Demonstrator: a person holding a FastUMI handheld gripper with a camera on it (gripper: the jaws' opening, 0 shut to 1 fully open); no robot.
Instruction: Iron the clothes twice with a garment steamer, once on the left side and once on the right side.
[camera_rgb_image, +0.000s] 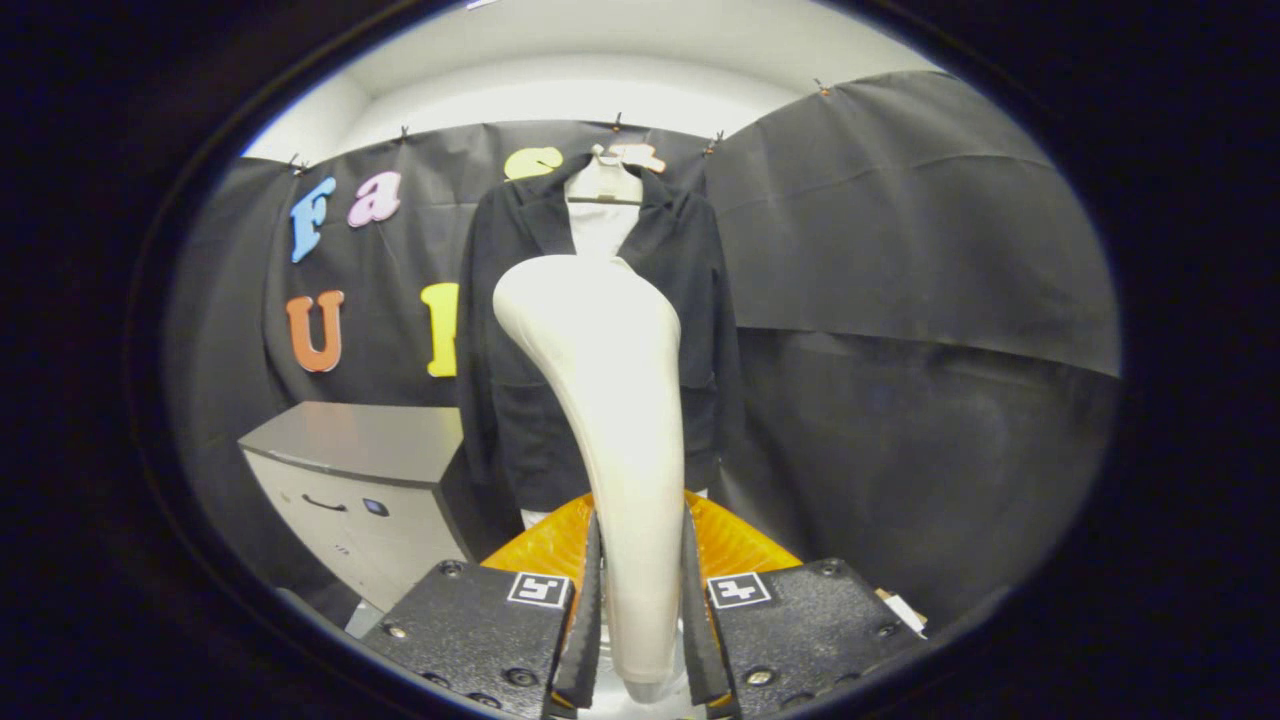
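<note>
cabinet (350, 470): lower left of the frame, a grey box-shaped unit with a flat top; a dark handle and a small dark button on its front; front closed, contents cannot be seen.
booth wall (900, 280): black cloth across the middle and the right of the frame, pinned along its top edge, pale wall above it.
jacket (500, 330): dark, hanging upright at the upper centre against the cloth, front open, beyond the fingers; to the right of the cabinet and partly behind it at the hem.
hanger (605, 180): pale, at the collar of the jacket, top centre, with a light inner panel showing below it between the lapels.
garment steamer (610, 400): cream, centre of the frame, handle rising from between the fingers, wide rounded head tipped toward the left, in front of the jacket's chest; whether it touches the cloth cannot be told.
gripper (640, 610): bottom centre, both fingers pressed against the steamer's handle, one on each side, clamped on it.
orange part (740, 545): ribbed, just behind the fingers, bottom centre.
</note>
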